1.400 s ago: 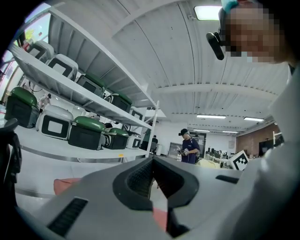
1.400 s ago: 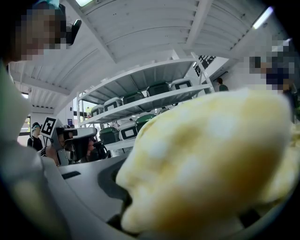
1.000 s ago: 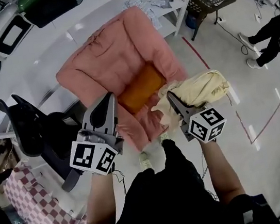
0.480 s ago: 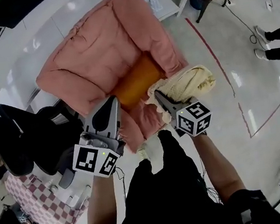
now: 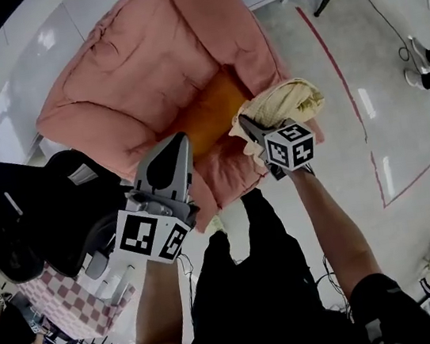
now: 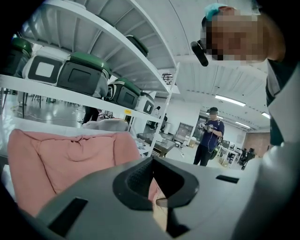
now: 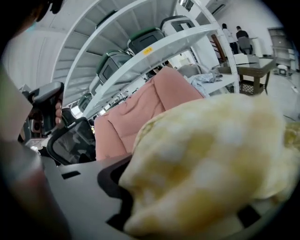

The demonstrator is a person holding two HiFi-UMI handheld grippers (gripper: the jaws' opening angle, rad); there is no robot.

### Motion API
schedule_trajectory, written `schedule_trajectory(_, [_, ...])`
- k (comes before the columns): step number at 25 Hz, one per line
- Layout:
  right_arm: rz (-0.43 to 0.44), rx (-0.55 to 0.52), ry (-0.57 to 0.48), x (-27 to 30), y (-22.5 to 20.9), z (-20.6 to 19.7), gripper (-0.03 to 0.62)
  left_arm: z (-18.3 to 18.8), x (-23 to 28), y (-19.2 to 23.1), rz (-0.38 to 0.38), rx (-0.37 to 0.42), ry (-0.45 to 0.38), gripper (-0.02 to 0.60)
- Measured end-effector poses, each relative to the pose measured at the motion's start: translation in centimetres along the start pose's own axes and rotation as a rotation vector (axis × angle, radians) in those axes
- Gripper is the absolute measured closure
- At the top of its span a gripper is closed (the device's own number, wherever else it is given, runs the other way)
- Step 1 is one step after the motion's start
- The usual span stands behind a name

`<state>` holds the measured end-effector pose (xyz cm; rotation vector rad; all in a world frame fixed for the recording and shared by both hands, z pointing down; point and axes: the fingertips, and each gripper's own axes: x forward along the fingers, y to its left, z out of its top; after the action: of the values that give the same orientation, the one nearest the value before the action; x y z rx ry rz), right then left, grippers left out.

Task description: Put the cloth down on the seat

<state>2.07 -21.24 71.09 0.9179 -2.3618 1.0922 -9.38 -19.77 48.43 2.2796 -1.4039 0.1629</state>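
A pink armchair (image 5: pixel 143 66) with an orange seat cushion (image 5: pixel 208 116) stands in front of me. My right gripper (image 5: pixel 247 127) is shut on a bunched pale yellow cloth (image 5: pixel 285 103), held in the air over the chair's right arm beside the seat. In the right gripper view the cloth (image 7: pixel 215 164) fills the front and hides the jaws, with the armchair (image 7: pixel 140 112) behind it. My left gripper (image 5: pixel 174 152) hovers at the seat's front left edge, its jaws shut with nothing in them. The left gripper view shows the armchair (image 6: pixel 70 154) past the gripper (image 6: pixel 157 190).
A black office chair (image 5: pixel 36 210) stands left of the armchair, with a checkered cloth (image 5: pixel 54 299) below it. White shelving (image 6: pixel 93 101) with green-lidded bins (image 6: pixel 82 72) runs behind. A person (image 6: pixel 211 136) stands farther off. Red tape lines (image 5: pixel 335 61) mark the floor at the right.
Both grippers have come closer to the armchair. The cloth has travelled with the right gripper from beside the chair to over its right arm. The left gripper stays shut.
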Motion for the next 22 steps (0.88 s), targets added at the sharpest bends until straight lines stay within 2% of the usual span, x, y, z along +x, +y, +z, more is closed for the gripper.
schedule_trajectory(5, [-0.024, 0.043, 0.039, 2.5, -3.7, -1.1, 0.483, -1.2, 1.3, 0.4, 0.004, -0.020, 0.028, 0.575])
schedule_trajectory(11, [-0.035, 0.171, 0.084, 4.8, -7.4, -2.9, 0.468, -2.1, 1.8, 0.3, 0.012, -0.028, 0.054, 0.575])
schedule_trajectory(14, [-0.051, 0.200, 0.143, 5.5, -8.7, -4.7, 0.434, -2.5, 1.8, 0.2, 0.013, -0.029, 0.065, 0.575])
schedule_trajectory(18, [-0.079, 0.300, 0.202, 5.5, -10.2, -6.9, 0.360, -3.0, 1.8, 0.1, 0.017, -0.033, 0.074, 0.575])
schedule_trajectory(22, [-0.132, 0.350, 0.201, 3.5, -11.0, -7.6, 0.338, -2.8, 1.9, -0.4, 0.011, -0.027, 0.069, 0.575])
